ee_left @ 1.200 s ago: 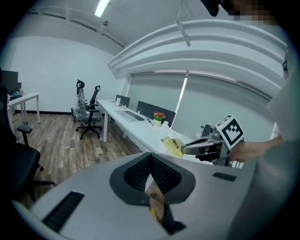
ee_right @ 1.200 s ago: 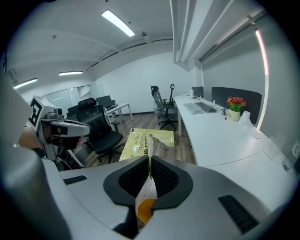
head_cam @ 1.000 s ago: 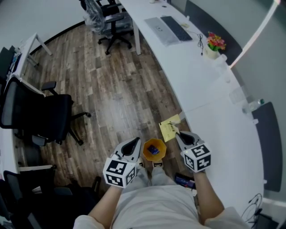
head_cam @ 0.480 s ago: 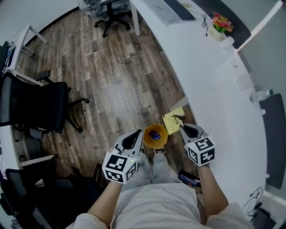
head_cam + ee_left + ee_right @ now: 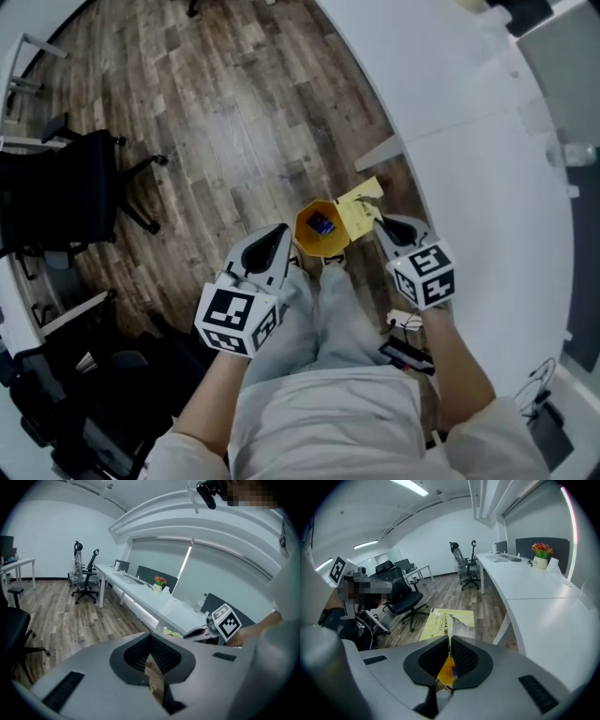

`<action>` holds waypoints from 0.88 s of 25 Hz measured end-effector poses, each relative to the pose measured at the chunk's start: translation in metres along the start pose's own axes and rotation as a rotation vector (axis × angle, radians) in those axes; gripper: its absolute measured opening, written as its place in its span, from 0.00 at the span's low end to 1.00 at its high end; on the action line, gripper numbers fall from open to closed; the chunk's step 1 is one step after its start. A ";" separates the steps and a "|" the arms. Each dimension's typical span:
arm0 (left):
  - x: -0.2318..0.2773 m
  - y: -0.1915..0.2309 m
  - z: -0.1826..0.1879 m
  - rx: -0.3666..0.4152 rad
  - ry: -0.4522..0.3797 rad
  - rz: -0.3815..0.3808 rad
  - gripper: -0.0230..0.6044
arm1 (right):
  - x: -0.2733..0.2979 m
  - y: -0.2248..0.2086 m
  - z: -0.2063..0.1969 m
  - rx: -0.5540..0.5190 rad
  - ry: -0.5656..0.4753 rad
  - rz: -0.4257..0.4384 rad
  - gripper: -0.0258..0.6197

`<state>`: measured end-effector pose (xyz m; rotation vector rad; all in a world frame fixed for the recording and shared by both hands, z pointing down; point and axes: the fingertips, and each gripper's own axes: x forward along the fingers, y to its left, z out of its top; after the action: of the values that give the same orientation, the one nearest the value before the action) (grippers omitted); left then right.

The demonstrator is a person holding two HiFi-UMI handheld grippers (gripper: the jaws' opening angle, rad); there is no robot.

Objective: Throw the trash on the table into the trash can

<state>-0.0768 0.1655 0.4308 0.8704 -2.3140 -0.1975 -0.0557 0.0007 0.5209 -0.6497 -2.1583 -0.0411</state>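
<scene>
Right at the edge of the orange trash can (image 5: pixel 302 234) on the wood floor (image 5: pixel 216 122), the yellow paper (image 5: pixel 359 208) is hanging from the right gripper (image 5: pixel 380 223), whose jaws are clamping tight on it. A second ago the paper was sitting off to the can's side; now its corner is overlapping the rim from above. Something blue (image 5: pixel 322 225) is lying inside the can. The left gripper (image 5: pixel 279 234) is hovering at the can's other side, jaws closed on nothing. Both grippers are sitting nearer the can than before, with the white table (image 5: pixel 469 122) curving along the right.

Print on yellow wrapper (image 5: pixel 440 623) illegible; blue item (image 5: pixel 322 225) inside trash can (image 5: pixel 304 236) unidentifiably small.
</scene>
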 end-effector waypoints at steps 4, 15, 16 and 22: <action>0.015 0.002 -0.016 -0.006 0.023 -0.024 0.04 | 0.023 -0.002 -0.020 0.015 0.024 0.031 0.11; 0.064 0.026 -0.085 -0.034 0.088 -0.070 0.04 | 0.099 0.001 -0.081 -0.046 0.099 0.113 0.11; 0.068 0.029 -0.092 -0.036 0.095 -0.070 0.04 | 0.107 0.002 -0.087 -0.041 0.103 0.115 0.11; 0.087 0.050 -0.132 -0.050 0.115 -0.064 0.04 | 0.153 0.002 -0.130 -0.022 0.135 0.113 0.11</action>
<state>-0.0712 0.1590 0.5962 0.9076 -2.1678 -0.2259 -0.0350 0.0367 0.7174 -0.7588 -1.9916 -0.0468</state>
